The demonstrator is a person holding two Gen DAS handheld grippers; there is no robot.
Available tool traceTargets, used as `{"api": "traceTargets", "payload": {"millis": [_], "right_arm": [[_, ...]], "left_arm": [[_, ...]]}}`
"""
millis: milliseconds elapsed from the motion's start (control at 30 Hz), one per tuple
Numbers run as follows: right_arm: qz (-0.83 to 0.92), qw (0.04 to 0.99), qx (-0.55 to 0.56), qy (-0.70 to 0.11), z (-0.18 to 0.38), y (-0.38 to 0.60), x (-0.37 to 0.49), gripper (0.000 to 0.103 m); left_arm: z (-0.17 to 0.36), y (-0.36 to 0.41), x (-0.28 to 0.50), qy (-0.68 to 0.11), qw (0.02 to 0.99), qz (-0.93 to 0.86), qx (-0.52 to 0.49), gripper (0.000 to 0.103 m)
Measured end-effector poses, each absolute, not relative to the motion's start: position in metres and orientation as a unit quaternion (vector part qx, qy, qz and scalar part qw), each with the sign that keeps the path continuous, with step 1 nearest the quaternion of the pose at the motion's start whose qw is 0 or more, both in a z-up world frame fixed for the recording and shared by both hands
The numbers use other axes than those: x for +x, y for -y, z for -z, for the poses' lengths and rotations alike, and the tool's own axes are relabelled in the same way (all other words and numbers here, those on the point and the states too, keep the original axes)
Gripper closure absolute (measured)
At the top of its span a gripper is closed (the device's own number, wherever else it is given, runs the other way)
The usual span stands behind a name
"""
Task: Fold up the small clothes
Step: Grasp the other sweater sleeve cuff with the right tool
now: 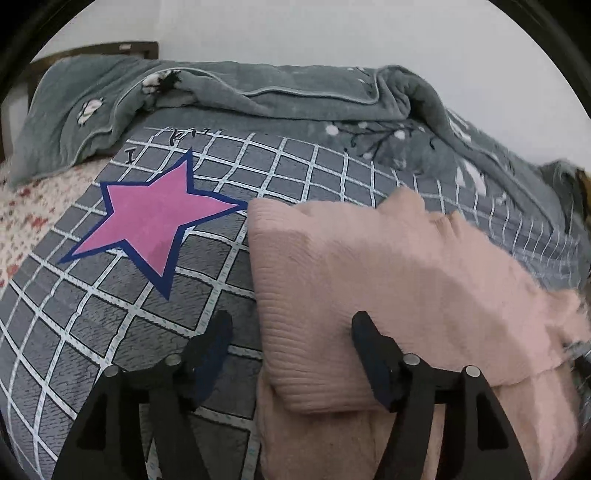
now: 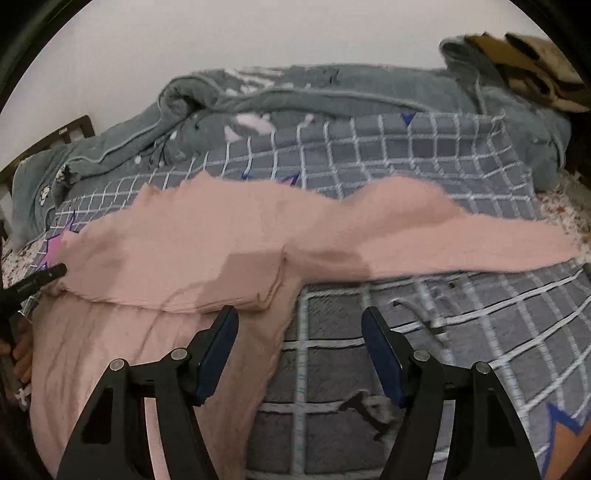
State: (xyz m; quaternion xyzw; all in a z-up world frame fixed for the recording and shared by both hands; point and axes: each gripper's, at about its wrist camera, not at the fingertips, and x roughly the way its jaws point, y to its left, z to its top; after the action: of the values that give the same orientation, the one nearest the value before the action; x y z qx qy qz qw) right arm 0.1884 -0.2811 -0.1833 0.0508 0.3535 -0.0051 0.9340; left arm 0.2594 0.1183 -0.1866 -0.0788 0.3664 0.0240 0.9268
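a pink knit sweater (image 1: 388,295) lies part-folded on a grey checked bedspread (image 1: 110,332), right of its pink star (image 1: 155,225). left claw (image 1: 291,350) hangs apart, empty, over the sweater's left folded edge; right claw (image 2: 299,350) apart, empty, at its right edge. likely next: pinch edges evenly, keeping the fold square.

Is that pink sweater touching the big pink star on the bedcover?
Touching: in the left wrist view the sweater's top corner lies over the star's right tip.

White wall (image 1: 295,33) bg; dark wood headboard (image 1: 122,48) far-left.
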Motion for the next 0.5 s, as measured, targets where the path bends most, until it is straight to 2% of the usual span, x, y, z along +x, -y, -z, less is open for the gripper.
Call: {"api": "traceTargets", "payload": {"millis": [367, 400, 500], "right_arm": [[0.127, 0.948, 0.109, -0.269, 0.138, 0.409, 0.151, 0.030], [0.144, 0.945, 0.118, -0.270, 0.139, 0.427, 0.150, 0.034], [0.159, 0.930, 0.154, -0.294, 0.153, 0.480, 0.158, 0.057]], "left_arm": [[0.189, -0.107, 0.265, -0.378, 0.924, -0.037, -0.038, 0.030], [0.189, -0.107, 0.265, -0.378, 0.924, -0.036, -0.039, 0.030], [0.190, -0.108, 0.266, -0.379, 0.924, -0.035, -0.041, 0.030]]}}
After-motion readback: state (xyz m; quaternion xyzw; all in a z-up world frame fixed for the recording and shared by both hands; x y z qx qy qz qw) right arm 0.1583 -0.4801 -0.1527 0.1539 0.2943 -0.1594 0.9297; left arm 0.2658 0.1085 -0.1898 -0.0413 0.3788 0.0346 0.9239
